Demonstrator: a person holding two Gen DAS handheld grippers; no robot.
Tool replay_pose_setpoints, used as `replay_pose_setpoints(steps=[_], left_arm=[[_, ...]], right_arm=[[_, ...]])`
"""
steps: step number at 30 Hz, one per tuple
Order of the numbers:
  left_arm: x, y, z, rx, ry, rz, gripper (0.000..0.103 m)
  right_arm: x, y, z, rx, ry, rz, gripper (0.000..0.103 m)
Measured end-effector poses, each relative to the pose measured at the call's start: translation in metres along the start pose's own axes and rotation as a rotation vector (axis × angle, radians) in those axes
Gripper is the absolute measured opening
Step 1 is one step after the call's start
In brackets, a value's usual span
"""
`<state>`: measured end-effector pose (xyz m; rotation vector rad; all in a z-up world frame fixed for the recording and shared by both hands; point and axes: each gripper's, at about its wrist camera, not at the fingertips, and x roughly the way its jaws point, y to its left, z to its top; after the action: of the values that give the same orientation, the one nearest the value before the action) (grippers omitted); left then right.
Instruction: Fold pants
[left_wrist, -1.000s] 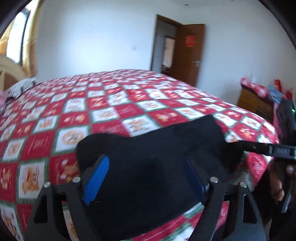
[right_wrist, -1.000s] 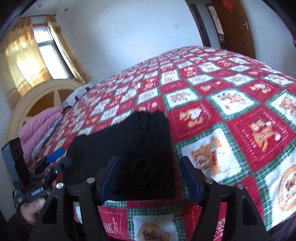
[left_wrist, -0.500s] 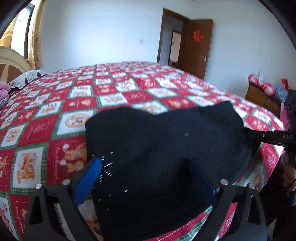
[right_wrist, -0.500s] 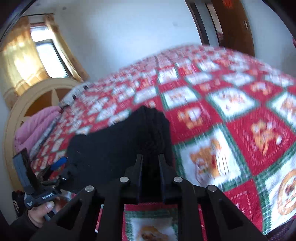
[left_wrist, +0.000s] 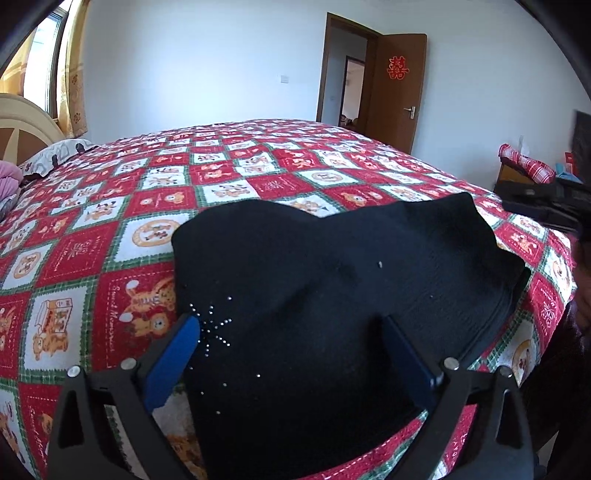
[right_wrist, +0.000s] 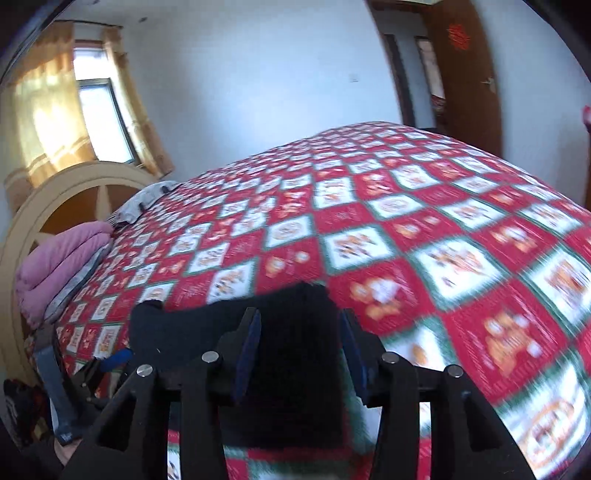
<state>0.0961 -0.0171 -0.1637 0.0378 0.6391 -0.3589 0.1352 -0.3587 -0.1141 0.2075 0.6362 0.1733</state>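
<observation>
Black pants (left_wrist: 332, 295) folded into a compact stack at the near edge of the bed (left_wrist: 229, 173), on a quilt of red and white squares with green borders and bear prints. Left gripper (left_wrist: 291, 354) low over the stack, blue-padded jaws spread wide with nothing pinched. Right gripper (right_wrist: 299, 354) at the other end, jaws parted either side of the dark cloth, not clamping it; view blurred. White walls all round. Brown door (left_wrist: 397, 88) ajar with a red paper emblem. Window (right_wrist: 99, 118) with yellow curtains. Cream curved headboard (right_wrist: 48, 206), pink bedding (right_wrist: 59, 258) and a grey pillow (left_wrist: 59, 153) beside it. Wooden cabinet (left_wrist: 517, 173) with red plaid cloth on top.
</observation>
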Motion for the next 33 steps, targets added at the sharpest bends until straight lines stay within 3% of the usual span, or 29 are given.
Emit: replay_pose_setpoints(steps=[3, 5, 6, 7, 8, 13, 17, 19, 22, 28, 33], left_arm=[[0.001, 0.0, 0.0, 0.004, 0.002, 0.004, 0.103], [0.002, 0.0, -0.001, 0.006, 0.004, 0.001, 0.103], [0.003, 0.0, -0.001, 0.009, 0.004, 0.002, 0.103], [0.004, 0.0, -0.002, 0.013, 0.005, 0.001, 0.103], [0.005, -0.001, -0.003, 0.017, 0.006, 0.003, 0.103], [0.002, -0.002, 0.002, 0.015, 0.011, 0.023, 0.103], [-0.003, -0.001, 0.022, 0.047, -0.026, 0.084, 0.103], [0.002, 0.0, 0.031, 0.051, -0.008, 0.109, 0.103], [0.021, 0.002, 0.043, 0.07, 0.051, 0.144, 0.103], [0.038, 0.004, 0.04, 0.056, 0.121, 0.133, 0.103], [0.043, 0.012, 0.035, -0.014, 0.132, 0.077, 0.103]], right_arm=[[0.035, 0.008, 0.003, -0.026, 0.084, -0.014, 0.046], [0.061, 0.0, 0.0, -0.019, 0.152, -0.129, 0.047], [0.067, -0.007, -0.001, 0.01, 0.177, -0.143, 0.052], [0.074, -0.019, -0.004, 0.068, 0.207, -0.143, 0.067], [0.075, -0.032, -0.007, 0.117, 0.213, -0.14, 0.07], [0.071, -0.035, -0.008, 0.114, 0.188, -0.106, 0.07], [0.049, -0.028, -0.007, 0.082, 0.12, -0.17, 0.071], [0.029, -0.017, -0.004, 0.034, 0.047, -0.201, 0.071], [0.009, 0.001, -0.006, -0.022, 0.002, -0.167, 0.071], [0.022, 0.046, -0.032, -0.185, 0.069, -0.059, 0.071], [0.047, 0.05, -0.05, -0.258, 0.17, -0.089, 0.071]])
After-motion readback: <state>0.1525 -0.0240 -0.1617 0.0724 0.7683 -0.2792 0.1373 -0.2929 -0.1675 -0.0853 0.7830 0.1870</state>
